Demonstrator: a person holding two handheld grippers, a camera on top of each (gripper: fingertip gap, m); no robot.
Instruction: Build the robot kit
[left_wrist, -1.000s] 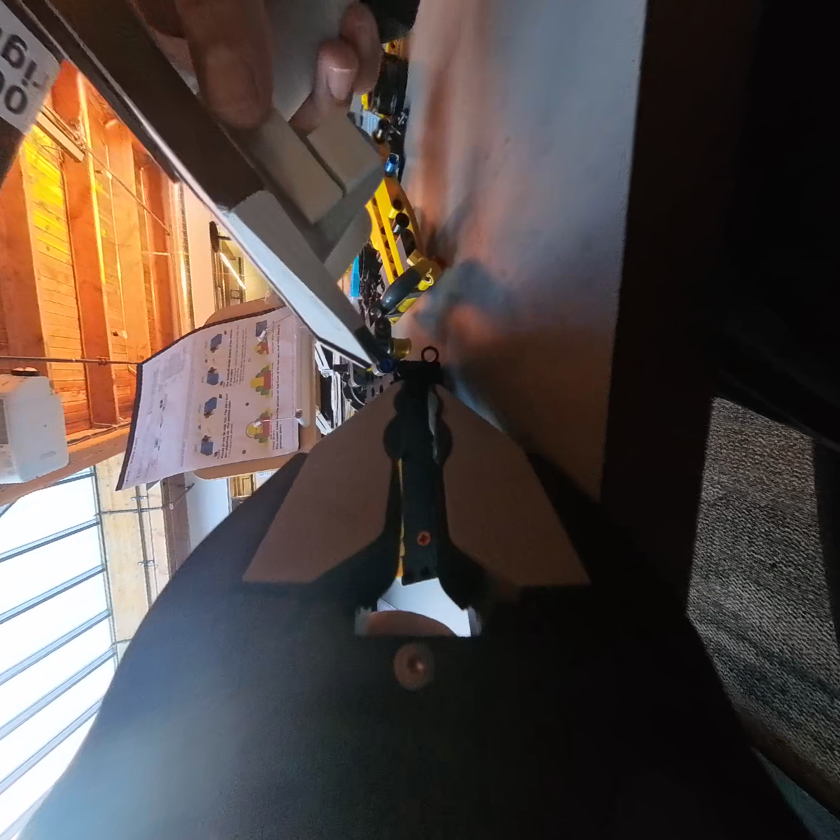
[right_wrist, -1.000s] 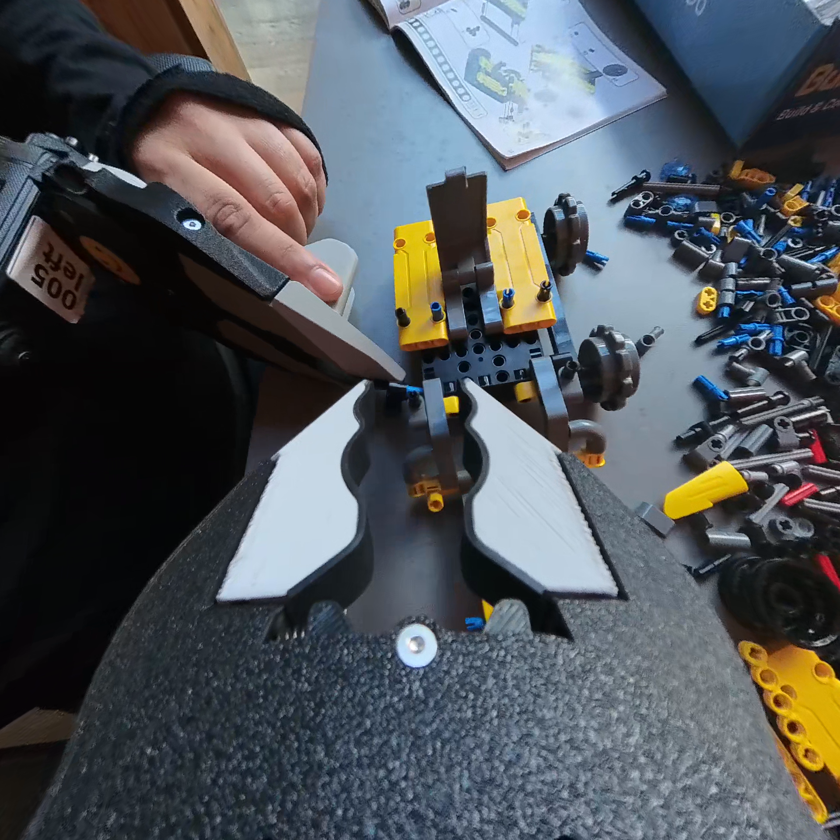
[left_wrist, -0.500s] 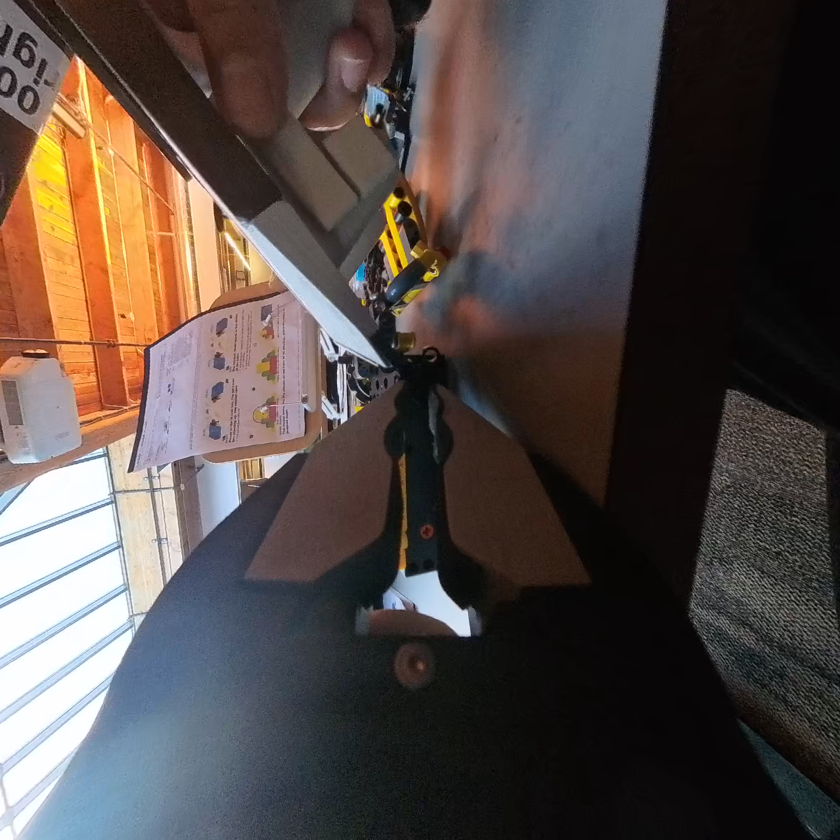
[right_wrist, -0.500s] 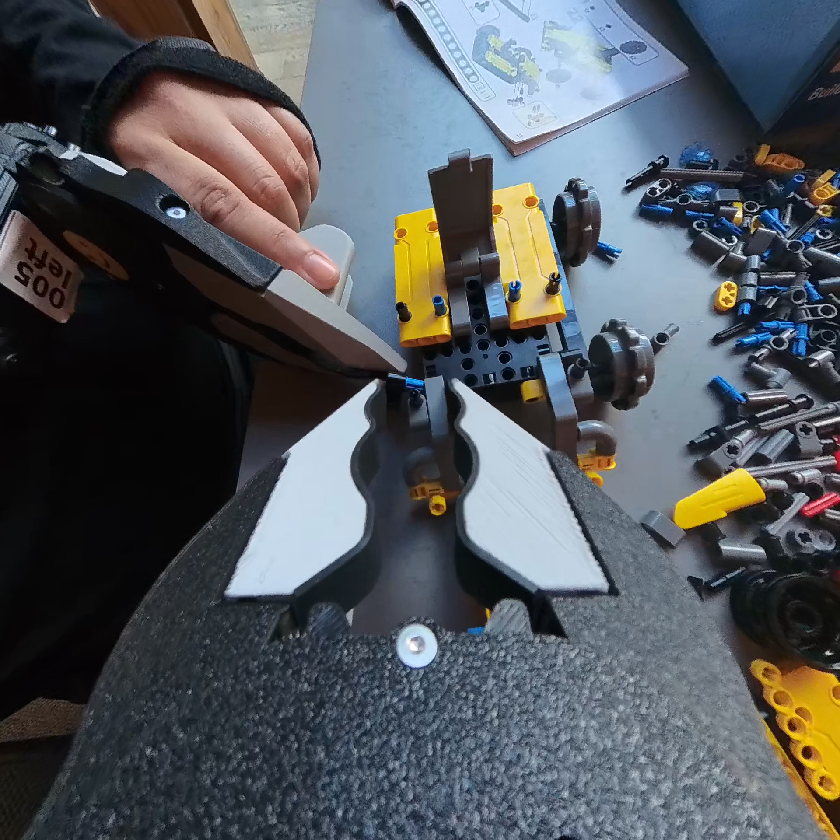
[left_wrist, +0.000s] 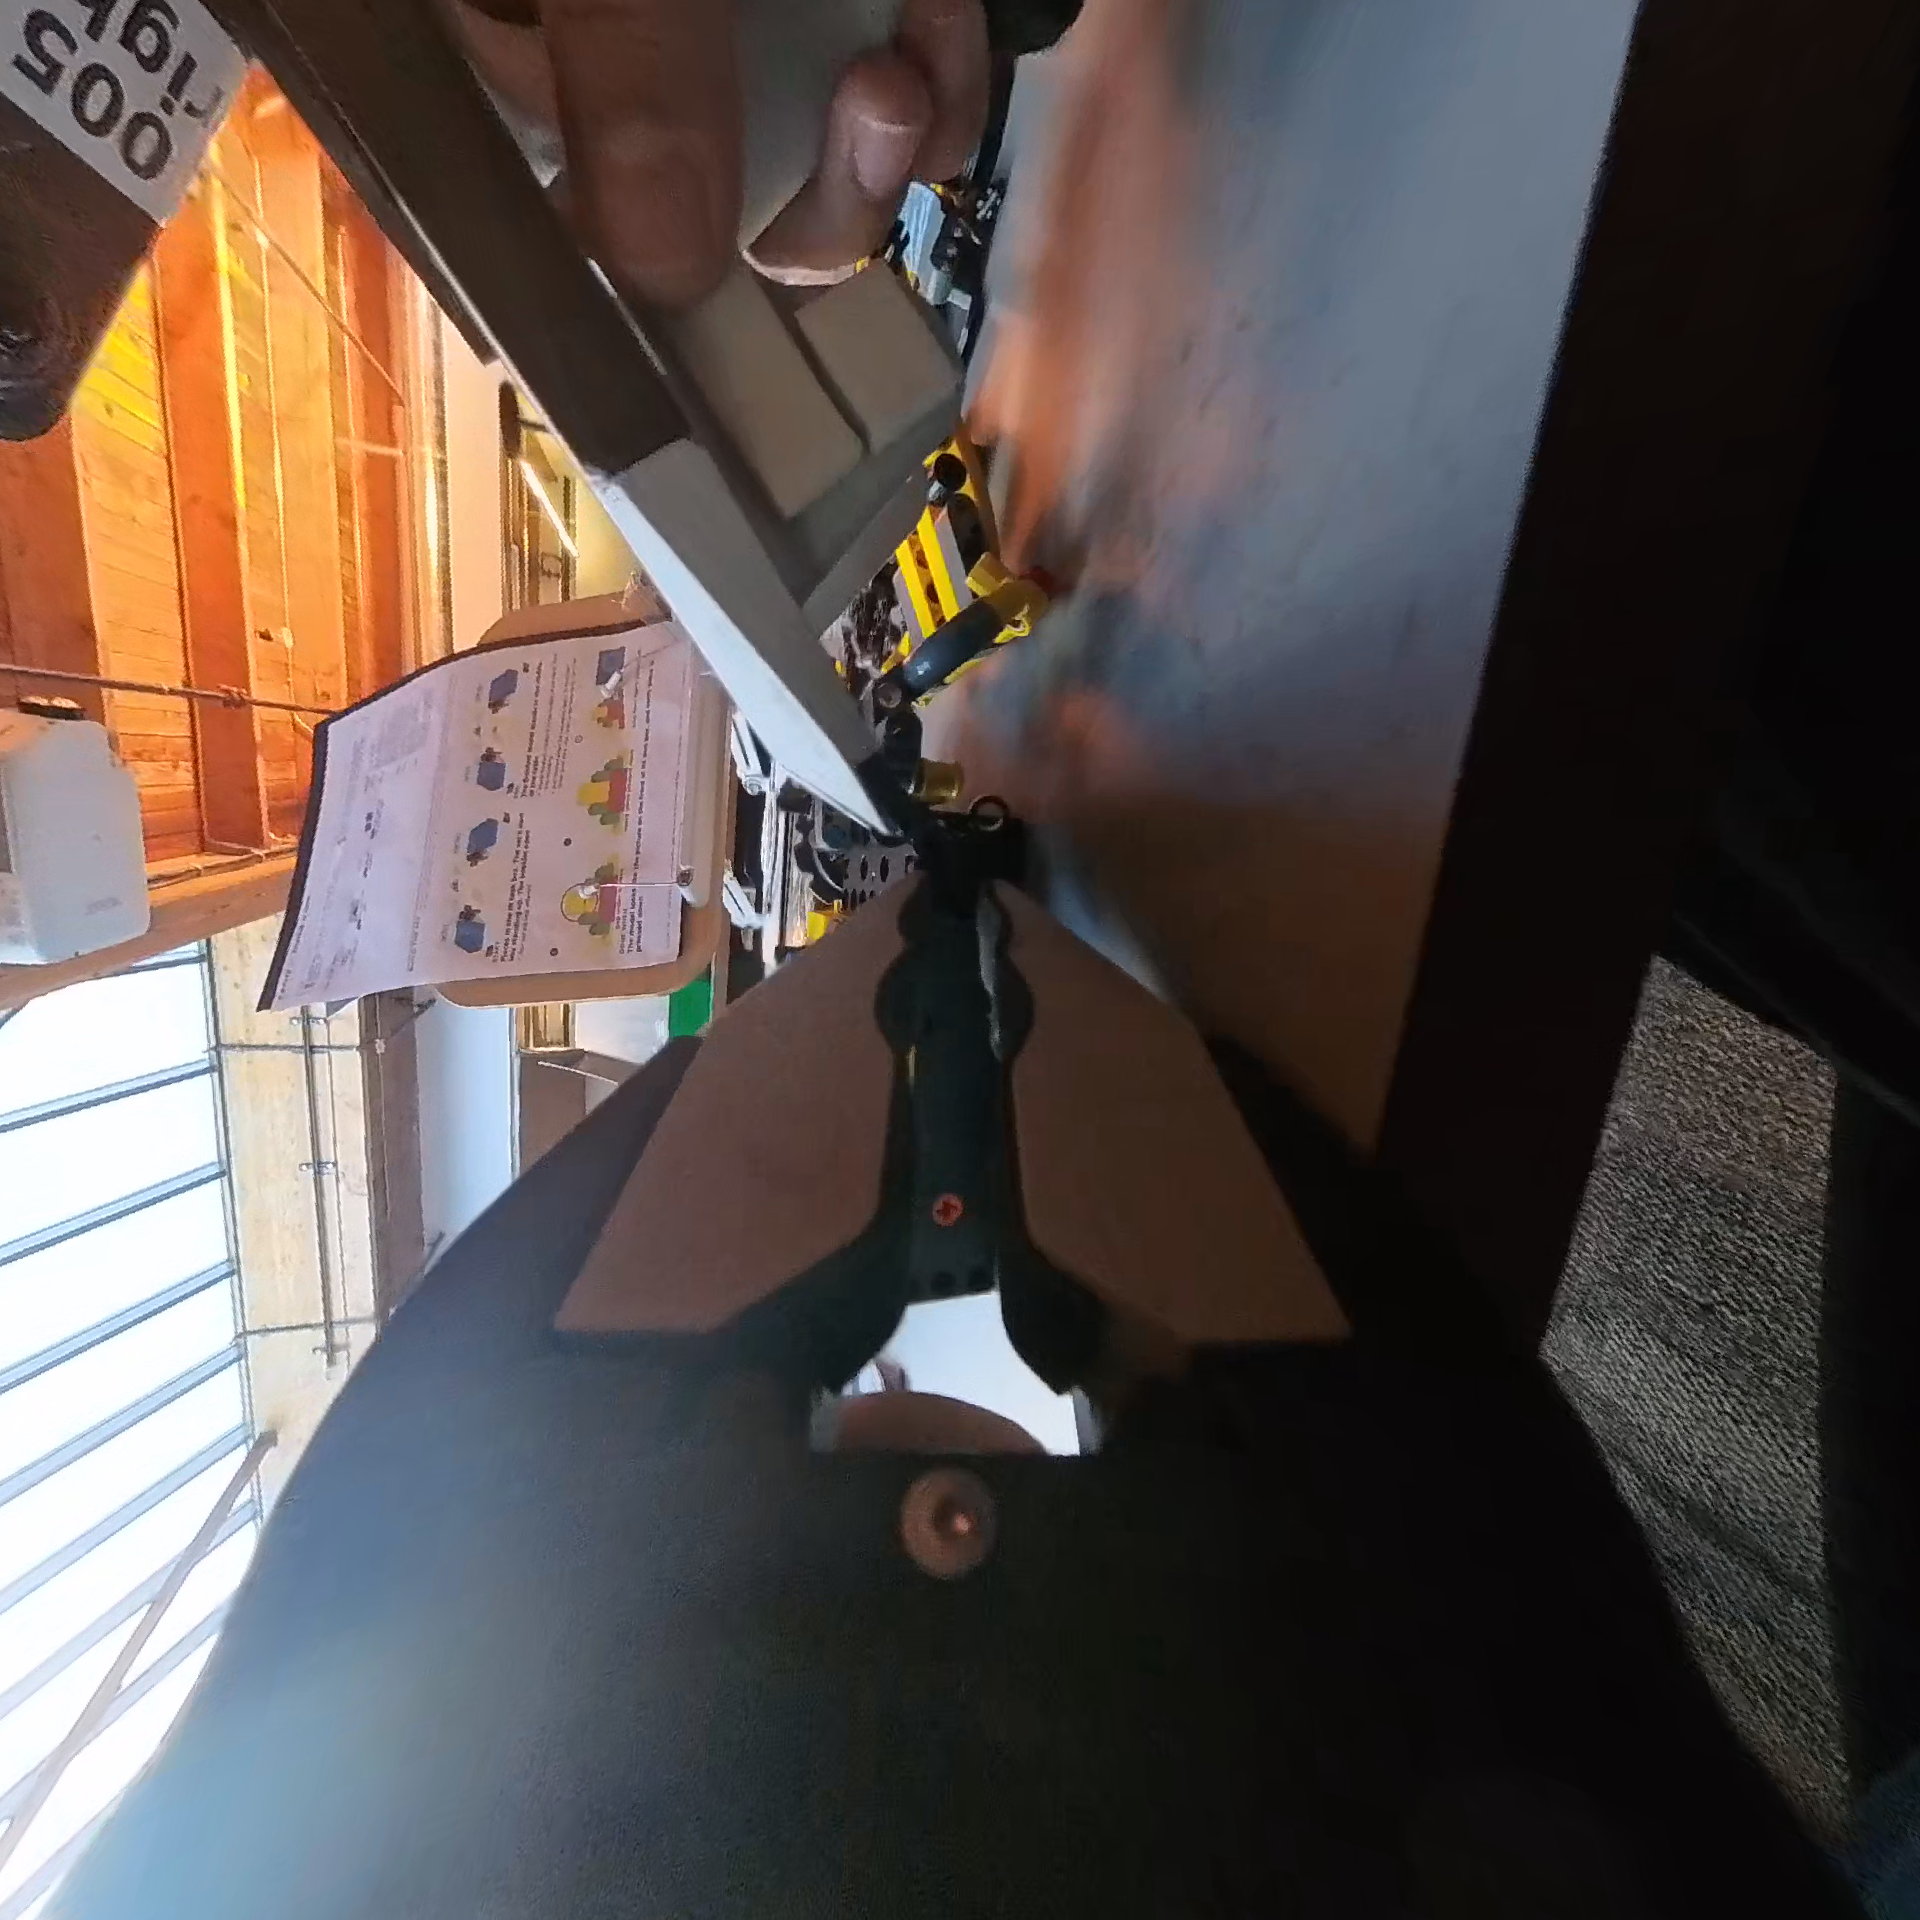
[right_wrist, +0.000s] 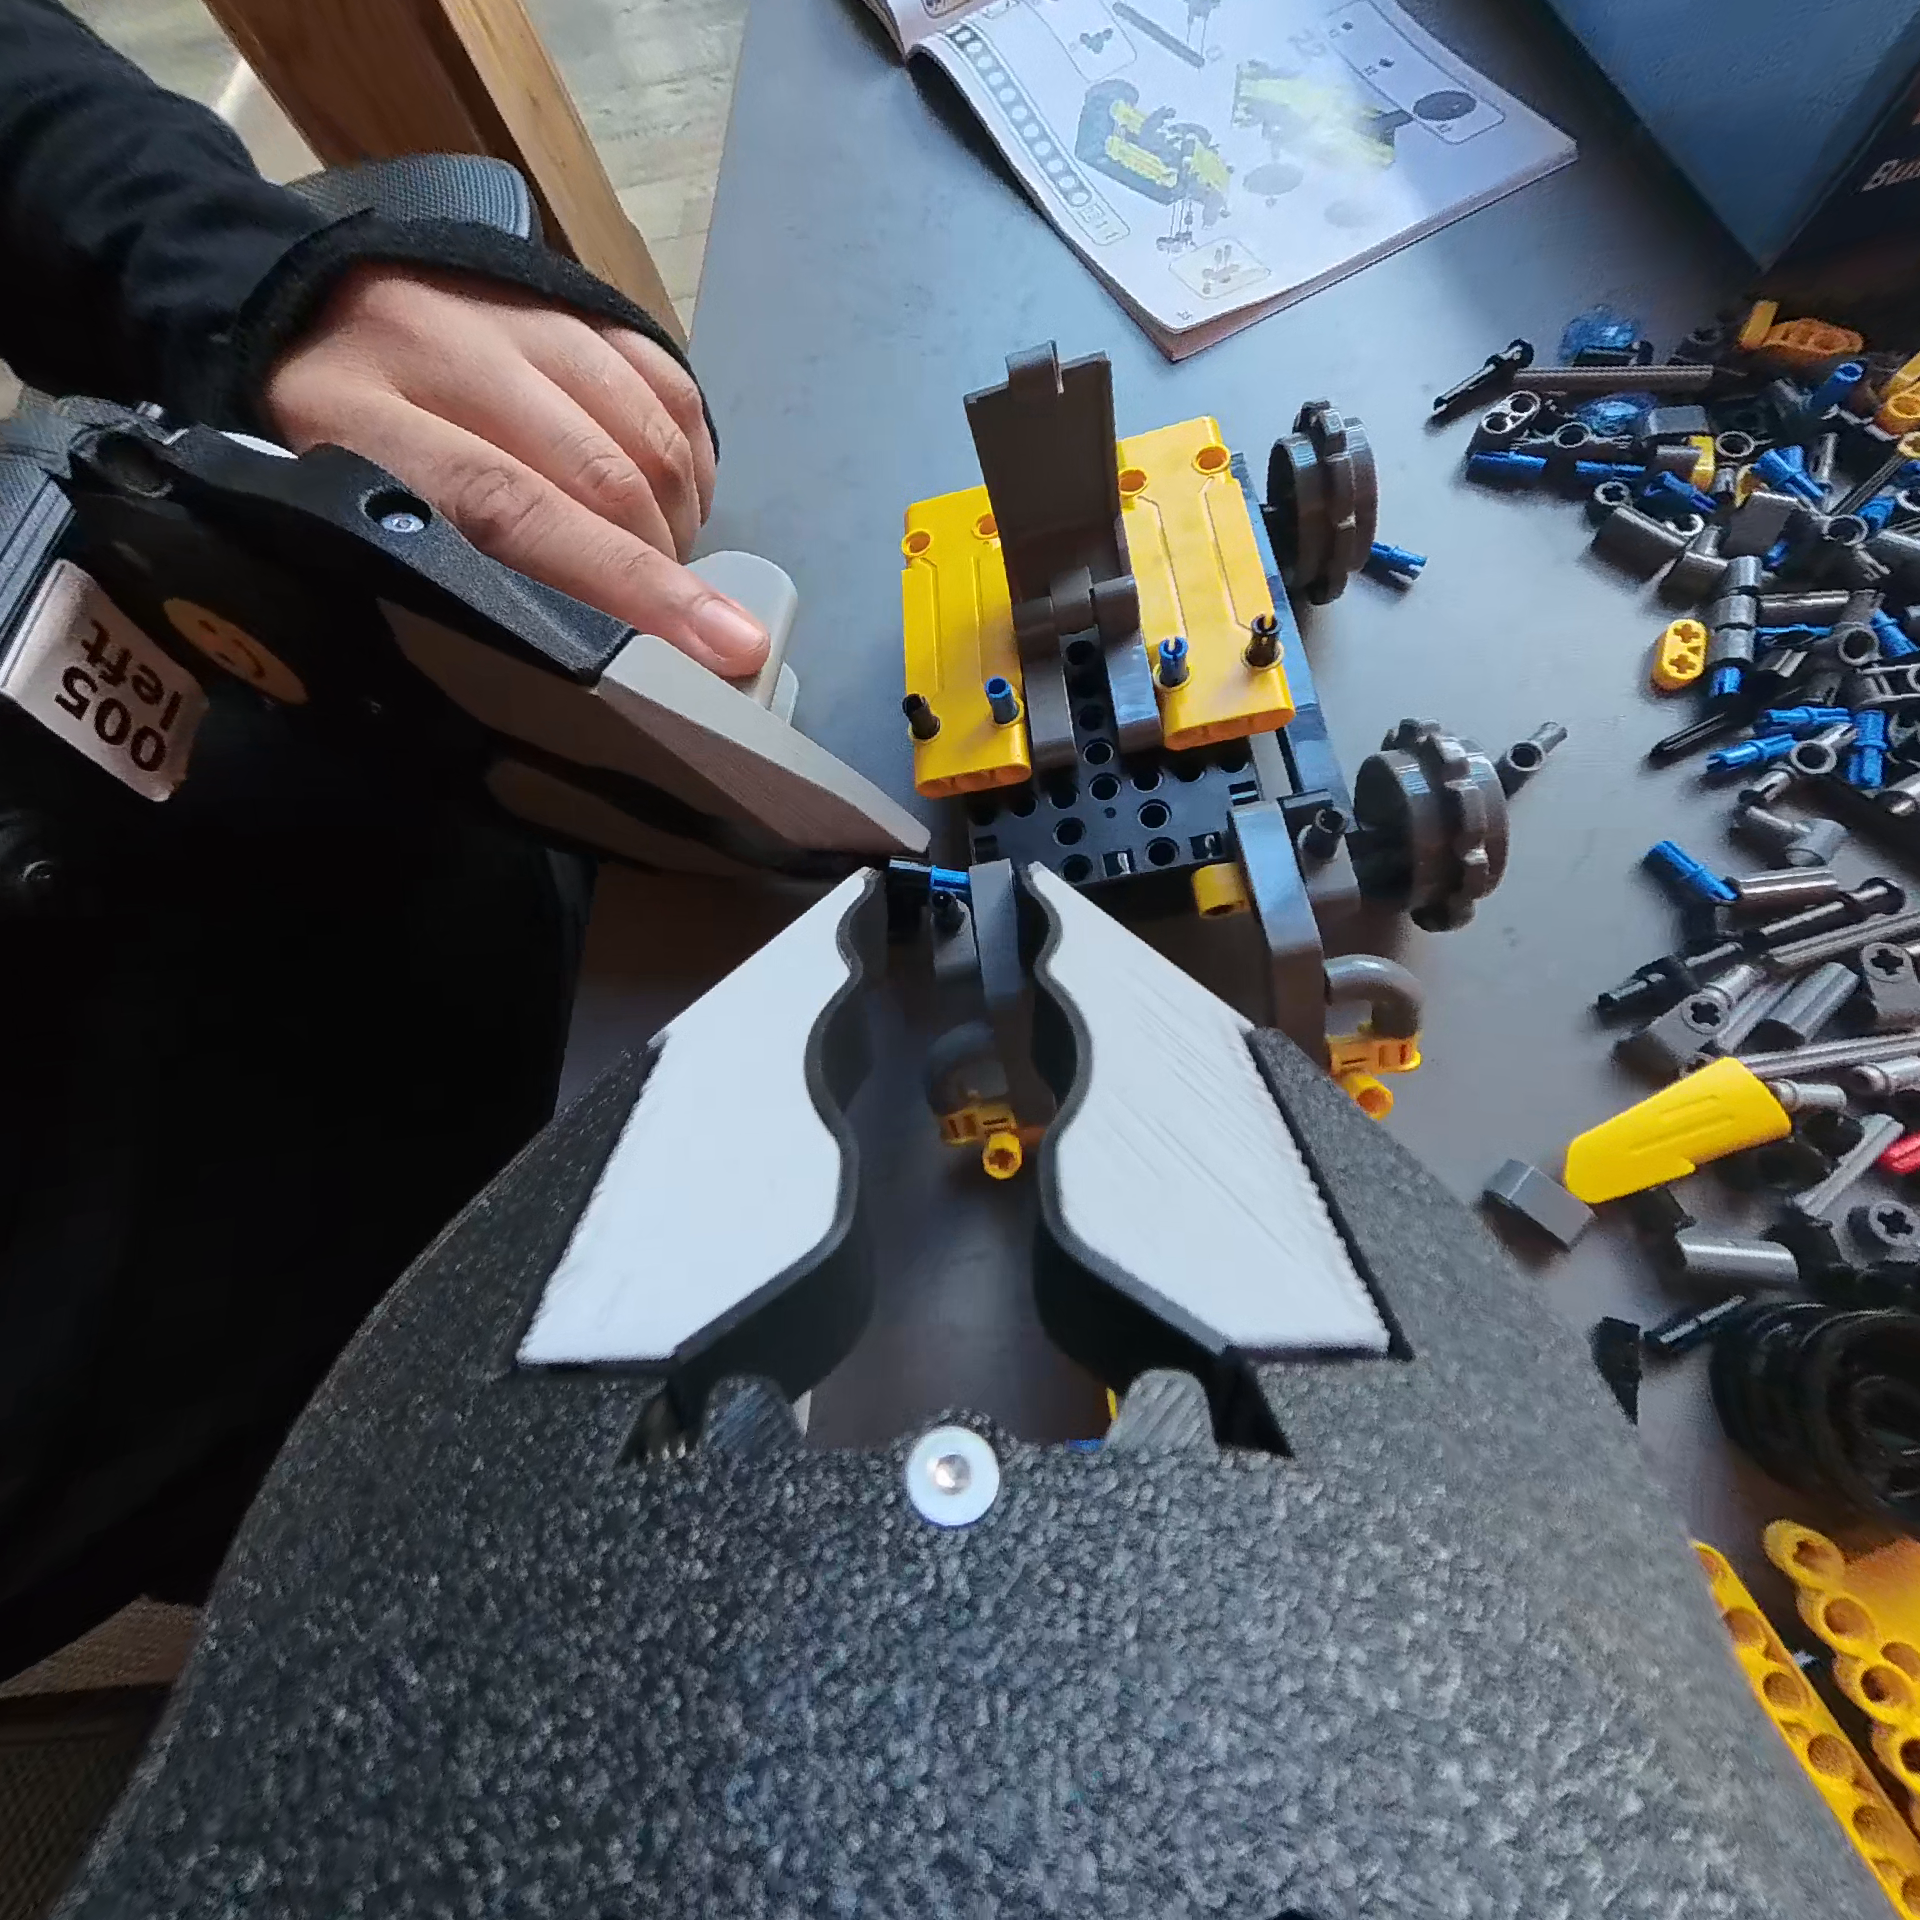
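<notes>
At the near left corner of the yellow-and-black brick vehicle chassis (right_wrist: 961, 644) on the grey table (right_wrist: 831, 312), my right gripper (right_wrist: 945, 883) has narrowed around its dark grey upright beam (right_wrist: 992, 935), not yet clamped. My left gripper (left_wrist: 961, 883) stays clenched on a slim black perforated beam (left_wrist: 940, 1195), its tip just beside.

The right gripper (right_wrist: 951, 883), filling the lower half of its own view, has a rough, grainy black body with a silver screw (right_wrist: 953, 1476) at its middle and two light grey, wedge-shaped fingers (right_wrist: 1184, 1164) edged in black with wavy inner sides. The left gripper (right_wrist: 883, 847), at the left of that frame, has a black body, a small screw, a round orange mark, a white sticker (right_wrist: 99, 691) with dark print and pale grey fingers. The hand (right_wrist: 499, 488) on it comes out of a black sleeve (right_wrist: 156, 239) with a knitted cuff. In the left wrist view the body looks dark and smooth.
</notes>
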